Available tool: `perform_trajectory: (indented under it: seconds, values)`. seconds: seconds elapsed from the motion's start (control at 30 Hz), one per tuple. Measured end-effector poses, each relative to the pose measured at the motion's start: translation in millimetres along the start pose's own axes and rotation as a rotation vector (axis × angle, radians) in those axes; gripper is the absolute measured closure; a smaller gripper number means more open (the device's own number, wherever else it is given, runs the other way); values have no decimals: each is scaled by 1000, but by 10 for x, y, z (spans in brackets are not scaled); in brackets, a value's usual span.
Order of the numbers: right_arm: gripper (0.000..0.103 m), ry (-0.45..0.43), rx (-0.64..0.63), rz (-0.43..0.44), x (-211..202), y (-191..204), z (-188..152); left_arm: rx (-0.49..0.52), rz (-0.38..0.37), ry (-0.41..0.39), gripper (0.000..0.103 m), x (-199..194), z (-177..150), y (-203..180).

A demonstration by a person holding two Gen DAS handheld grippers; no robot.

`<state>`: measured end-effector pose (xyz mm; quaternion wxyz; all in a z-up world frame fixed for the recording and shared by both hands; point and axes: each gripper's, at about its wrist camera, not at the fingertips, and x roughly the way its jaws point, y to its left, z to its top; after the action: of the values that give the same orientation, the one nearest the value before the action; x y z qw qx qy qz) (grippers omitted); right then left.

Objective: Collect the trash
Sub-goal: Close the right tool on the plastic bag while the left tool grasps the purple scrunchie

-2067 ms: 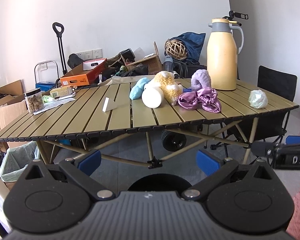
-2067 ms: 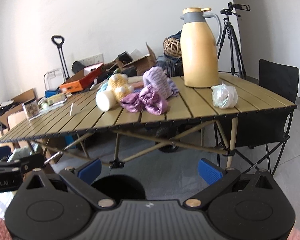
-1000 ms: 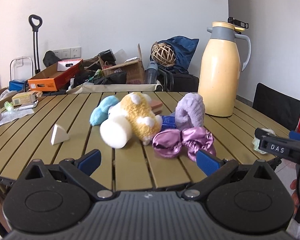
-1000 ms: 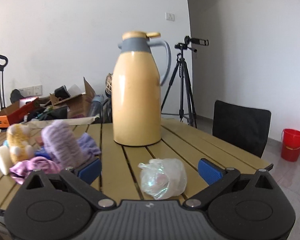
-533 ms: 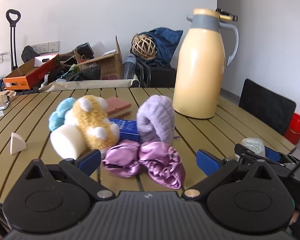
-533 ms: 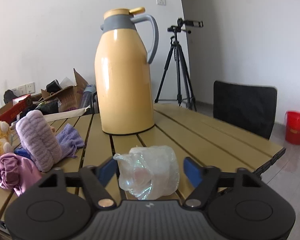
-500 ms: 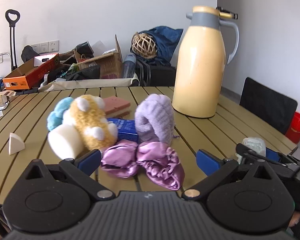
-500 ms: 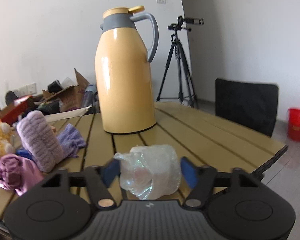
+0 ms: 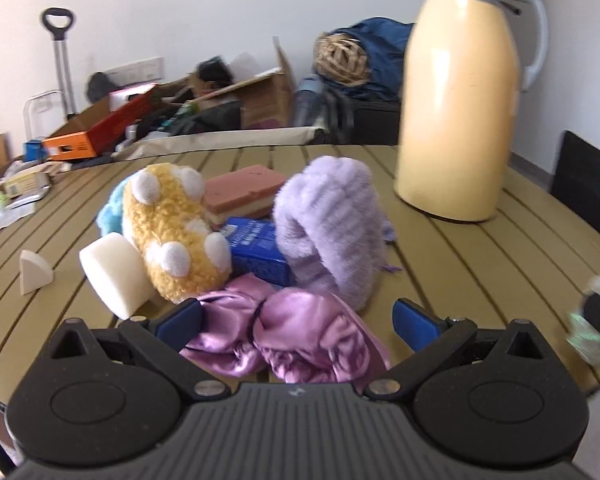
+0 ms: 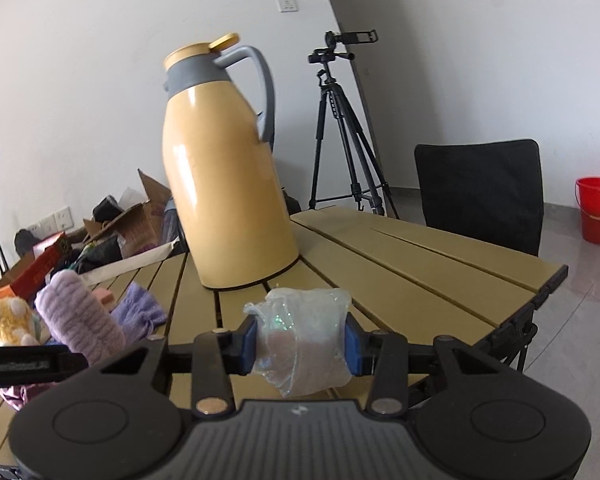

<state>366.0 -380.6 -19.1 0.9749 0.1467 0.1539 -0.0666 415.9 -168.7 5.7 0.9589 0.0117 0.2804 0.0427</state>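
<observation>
While the left gripper (image 9: pixel 296 322) hangs open over the pile, the right gripper (image 10: pixel 300 344) has just been closing: a second ago its jaws were spread wide with the crumpled plastic bag (image 10: pixel 302 342) sitting loose ahead of them, now both blue pads press on the bag's sides. Bag is squeezed between them, at the near edge of the slatted table (image 10: pixel 420 264), in front of the yellow thermos jug (image 10: pixel 224 184). Can't tell whether it's lifted off the slats.

Left side vs earlier: camera is closer and lower on the clutter. Purple satin scrunchie (image 9: pixel 296 340) now lies right between the open blue pads, not gripped; half a second ago it was further ahead. Behind it: lilac fuzzy headband (image 9: pixel 332 224), yellow plush paw (image 9: pixel 176 232), white sponge block (image 9: pixel 116 276), blue carton (image 9: pixel 256 248), pink sponge (image 9: pixel 240 194). Pile itself looks unmoved.

In the left view, the bag and right gripper show only as a blur at the right edge.
</observation>
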Motion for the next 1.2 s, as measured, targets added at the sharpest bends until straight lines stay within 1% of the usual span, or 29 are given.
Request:
perform_trajectory:
  seconds: [0.07,0.27,0.43,0.5,0.6,0.73,0.83,0.93,1.07,1.17,1.2]
  values:
    - [62,1,10,4,-6,-24,-3,-6,46,17,0,58,8,-26]
    - [62,-14,18,6,-45,-36,-3,-14,99,17,0,120,-45,-42]
    - [62,-22,17,15,-77,-32,-9,-56,114,26,0,158,-83,8]
    - [62,-33,16,16,-98,-36,-3,-59,114,18,2,145,-94,23]
    - [62,-35,18,21,-107,-36,-2,-64,122,14,7,138,-107,37]
    - [62,-38,-3,28,-134,-15,-18,-53,123,-3,20,105,-148,50]
    - [62,-46,-5,27,-160,-30,-14,-68,113,-11,25,74,-175,105]
    - [62,-46,4,28,-172,-49,-7,-81,105,-20,33,25,-226,153]
    - [62,-43,-2,36,-191,-25,-16,-75,87,-31,44,-39,-280,211]
    - [62,-46,-9,46,-222,2,-24,-89,54,-38,53,-95,-295,293]
    - [62,-47,-10,50,-231,12,-24,-90,44,-37,55,-112,-297,319]
